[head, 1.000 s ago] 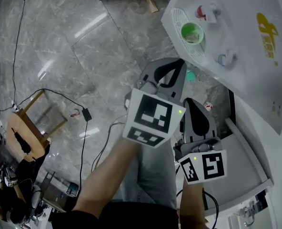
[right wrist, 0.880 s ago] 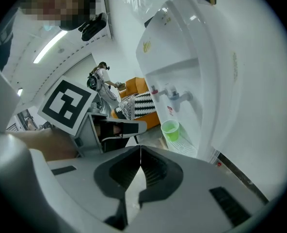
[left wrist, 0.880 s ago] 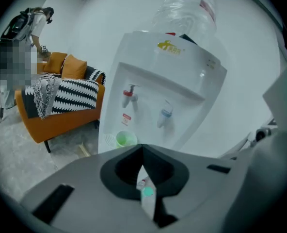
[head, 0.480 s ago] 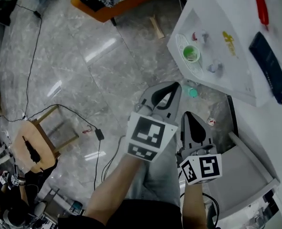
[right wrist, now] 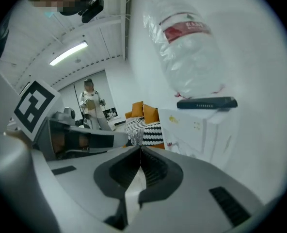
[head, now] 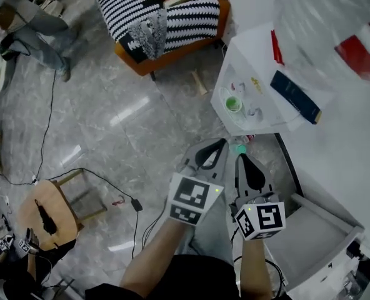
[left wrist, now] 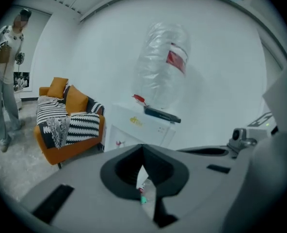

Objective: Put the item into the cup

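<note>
The green cup stands upright on the drip tray at the front edge of the white water dispenser, below its taps. Over the last second it has shrunk in the head view and slid up toward the middle, so the head has lifted or the person has drawn back; the cup now lies well apart from both tools rather than near them. What the item is I cannot tell: a small teal thing lies on the floor by the dispenser's foot and may be it, but it is too small to judge. The left hand-held gripper has its jaws pressed together with nothing between them, and the right hand-held gripper is likewise closed and empty; the two have kept side by side close to the body. By my reading the task has not started: nothing is picked up, and the wider view looks like a search for the item.
</note>
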Demonstrator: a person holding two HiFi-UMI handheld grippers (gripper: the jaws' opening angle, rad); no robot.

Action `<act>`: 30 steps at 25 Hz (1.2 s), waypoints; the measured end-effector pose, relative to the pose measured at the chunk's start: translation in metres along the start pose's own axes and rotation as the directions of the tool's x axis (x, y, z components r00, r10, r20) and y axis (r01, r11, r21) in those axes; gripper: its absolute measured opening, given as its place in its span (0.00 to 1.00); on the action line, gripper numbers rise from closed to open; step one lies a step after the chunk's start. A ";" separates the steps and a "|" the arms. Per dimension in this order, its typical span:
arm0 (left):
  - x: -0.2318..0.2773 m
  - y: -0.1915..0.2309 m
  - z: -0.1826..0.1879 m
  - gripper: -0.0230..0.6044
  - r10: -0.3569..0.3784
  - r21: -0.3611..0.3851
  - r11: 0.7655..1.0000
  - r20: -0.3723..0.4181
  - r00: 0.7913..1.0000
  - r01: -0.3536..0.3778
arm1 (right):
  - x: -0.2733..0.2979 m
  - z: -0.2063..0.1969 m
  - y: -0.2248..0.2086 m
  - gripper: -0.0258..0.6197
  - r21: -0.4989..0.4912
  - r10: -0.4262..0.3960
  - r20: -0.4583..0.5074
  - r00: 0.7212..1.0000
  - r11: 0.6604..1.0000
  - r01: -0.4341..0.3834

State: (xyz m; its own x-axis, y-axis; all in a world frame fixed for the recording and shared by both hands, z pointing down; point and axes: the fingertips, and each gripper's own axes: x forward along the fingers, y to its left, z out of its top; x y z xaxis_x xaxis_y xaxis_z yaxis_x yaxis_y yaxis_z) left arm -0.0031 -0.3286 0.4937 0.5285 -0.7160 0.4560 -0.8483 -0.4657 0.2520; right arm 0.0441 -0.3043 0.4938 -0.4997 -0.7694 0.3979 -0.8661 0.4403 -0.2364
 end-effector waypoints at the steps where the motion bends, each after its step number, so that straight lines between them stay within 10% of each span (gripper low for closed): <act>1: -0.008 -0.004 0.005 0.06 0.000 -0.006 1.000 0.011 1.000 0.000 | -0.005 0.009 0.003 0.06 -0.007 -0.006 0.016 1.000 1.000 0.006; 17: -0.143 -0.066 0.076 0.06 -0.092 -0.002 0.996 0.202 0.975 0.094 | -0.113 0.119 0.091 0.06 -0.192 0.004 0.204 0.979 0.981 0.036; 30: -0.225 -0.108 0.159 0.06 -0.187 0.072 0.982 0.373 0.909 0.173 | -0.196 0.194 0.129 0.06 -0.285 -0.034 0.350 0.936 0.948 0.141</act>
State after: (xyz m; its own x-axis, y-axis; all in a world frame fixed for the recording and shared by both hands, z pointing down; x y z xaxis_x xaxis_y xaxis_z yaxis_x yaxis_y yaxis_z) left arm -0.0253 -0.1996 0.2285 0.6510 -0.7575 0.0492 -0.7397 -0.6184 0.2654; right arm 0.0318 -0.1861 0.2136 -0.4362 -0.8971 0.0697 -0.8936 0.4410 0.0840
